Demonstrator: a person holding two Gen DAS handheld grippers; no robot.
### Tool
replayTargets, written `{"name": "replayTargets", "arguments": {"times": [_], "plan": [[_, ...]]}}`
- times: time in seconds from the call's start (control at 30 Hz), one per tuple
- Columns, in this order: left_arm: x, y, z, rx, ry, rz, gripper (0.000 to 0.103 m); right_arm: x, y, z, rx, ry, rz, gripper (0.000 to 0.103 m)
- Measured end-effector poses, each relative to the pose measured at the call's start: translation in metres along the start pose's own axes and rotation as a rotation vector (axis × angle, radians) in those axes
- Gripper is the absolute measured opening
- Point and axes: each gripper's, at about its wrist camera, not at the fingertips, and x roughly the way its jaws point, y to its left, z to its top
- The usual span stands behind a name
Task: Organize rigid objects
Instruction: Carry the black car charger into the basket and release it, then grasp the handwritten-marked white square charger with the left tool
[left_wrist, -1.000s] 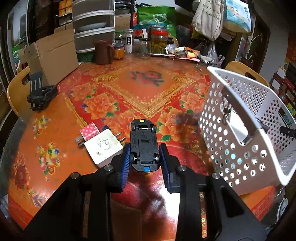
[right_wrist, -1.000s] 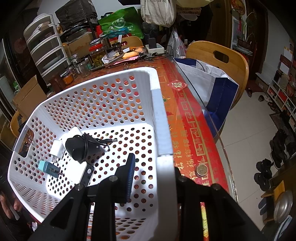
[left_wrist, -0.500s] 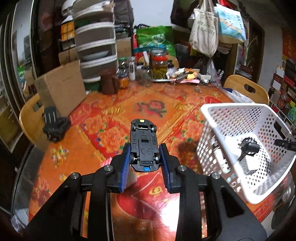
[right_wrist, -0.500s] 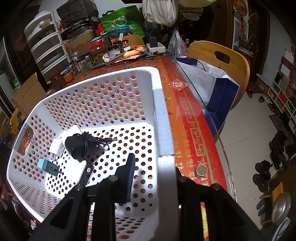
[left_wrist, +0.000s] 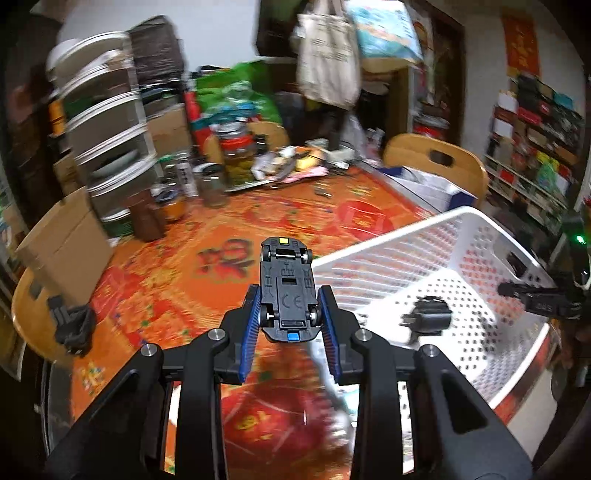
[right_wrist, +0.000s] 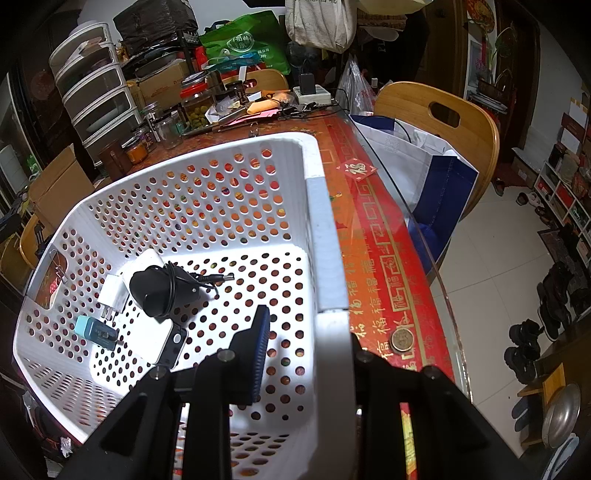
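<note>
- Two tools show, one per hand, and the white perforated basket (right_wrist: 207, 206) serves as the landmark.
- The left tool (left_wrist: 289, 317) is clamped on a small black toy car (left_wrist: 287, 291), its blue pads pressing the car's sides near the rear wheels.
- The car is turned underside up, nose pointing away from the camera, held in the air above the surface (left_wrist: 192, 280) just left of the basket's near corner.
- The right tool (right_wrist: 295, 343) is clamped on the basket's right-hand wall: one blue pad sits inside the basket, while the other finger is hidden behind the wall's outer face.
- Inside the basket, toward its left end, lie a black power adapter (right_wrist: 159, 291) with its cord, a white plug (right_wrist: 112, 291), a small teal item (right_wrist: 92, 330) and a white flat device (right_wrist: 157, 341).
- To the right of the basket, a coin (right_wrist: 402, 339) rests on the red-patterned surface.
- A wooden chair (right_wrist: 439, 122) stands beyond the basket's far right corner.
</note>
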Motion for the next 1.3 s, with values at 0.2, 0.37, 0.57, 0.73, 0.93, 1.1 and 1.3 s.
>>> {"name": "replayTargets", "arguments": {"times": [0.2,0.37,0.57,0.73,0.93,1.1,1.3], "plan": [[0.031,-0.053,0.001,0.111,0.16,-0.14,0.028,0.0,0.0,0.0,-0.001,0.0,0.0,0.027],[0.075,-0.081,-0.006,0.158,0.374,-0.225,0.028,0.0,0.0,0.0,-0.001,0.001,0.0,0.027],[0.117,-0.087,-0.023,0.187,0.573,-0.264,0.028,0.0,0.001,0.0,0.0,-0.001,0.001,0.027],[0.115,-0.088,-0.024,0.195,0.525,-0.317,0.051,0.0,0.002,0.0,-0.001,-0.001,0.003,0.027],[0.036,-0.008,-0.018,0.034,0.215,-0.28,0.081,0.0,0.002,0.001,-0.006,0.002,0.004,0.027],[0.002,0.1,-0.067,-0.158,0.135,0.011,0.103,0.001,0.0,0.001,-0.007,0.005,0.004,0.027],[0.053,0.161,-0.151,-0.364,0.319,0.051,0.103,0.0,0.0,0.0,-0.007,-0.004,0.006,0.027]]}}
